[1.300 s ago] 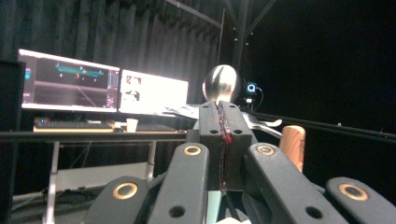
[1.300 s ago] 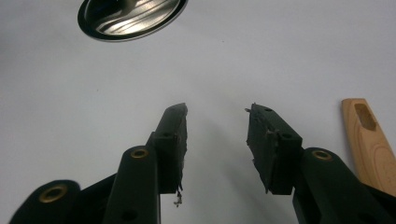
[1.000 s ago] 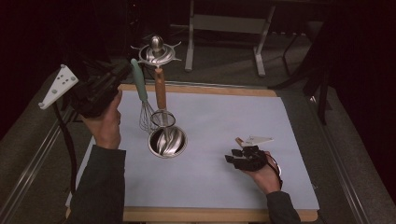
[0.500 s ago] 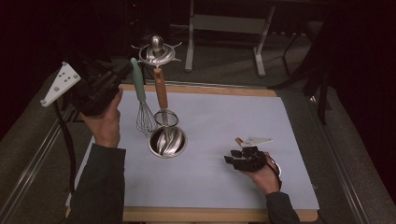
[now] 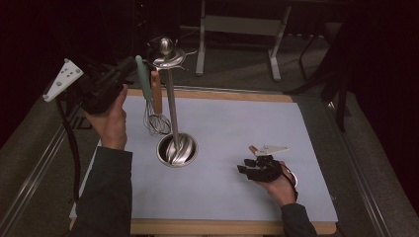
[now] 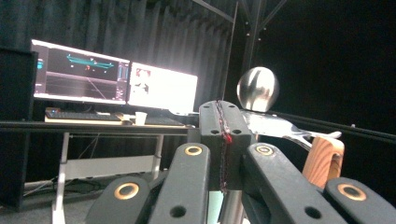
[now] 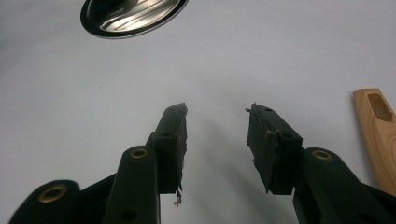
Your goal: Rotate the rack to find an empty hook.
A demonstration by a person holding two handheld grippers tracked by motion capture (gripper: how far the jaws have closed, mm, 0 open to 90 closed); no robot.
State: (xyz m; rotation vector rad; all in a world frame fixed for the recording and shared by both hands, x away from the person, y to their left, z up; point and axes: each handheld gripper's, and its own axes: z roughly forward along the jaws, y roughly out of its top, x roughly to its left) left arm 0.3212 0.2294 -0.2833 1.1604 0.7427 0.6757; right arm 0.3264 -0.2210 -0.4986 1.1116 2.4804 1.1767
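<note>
A steel utensil stand [image 5: 177,149] with a ball knob [image 6: 258,88] rises from the pale mat [image 5: 237,118]. A wooden-handled utensil [image 5: 156,91] hangs from its top hooks, its slotted handle [image 6: 324,161] close to my left jaws. A green-handled whisk [image 5: 144,79] hangs tilted just left of the pole. My left gripper [image 5: 132,63] is raised at its top end, jaws pressed together [image 6: 223,116] on a thin strand. My right gripper [image 5: 243,165] rests low on the mat, open [image 7: 217,109], nothing between its fingers, pointing toward the stand's base [image 7: 130,14].
Another wooden handle [image 7: 378,135] lies on the mat beside my right gripper. The mat covers a wood-edged table [image 5: 212,94]. A metal rail [image 5: 34,177] runs along the left. Beyond stand a desk frame [image 5: 237,29] and lit monitors [image 6: 116,81].
The wooden-handled utensil on the stand has shifted left, from in front of the pole to beside the whisk. Both hands stay roughly where they were.
</note>
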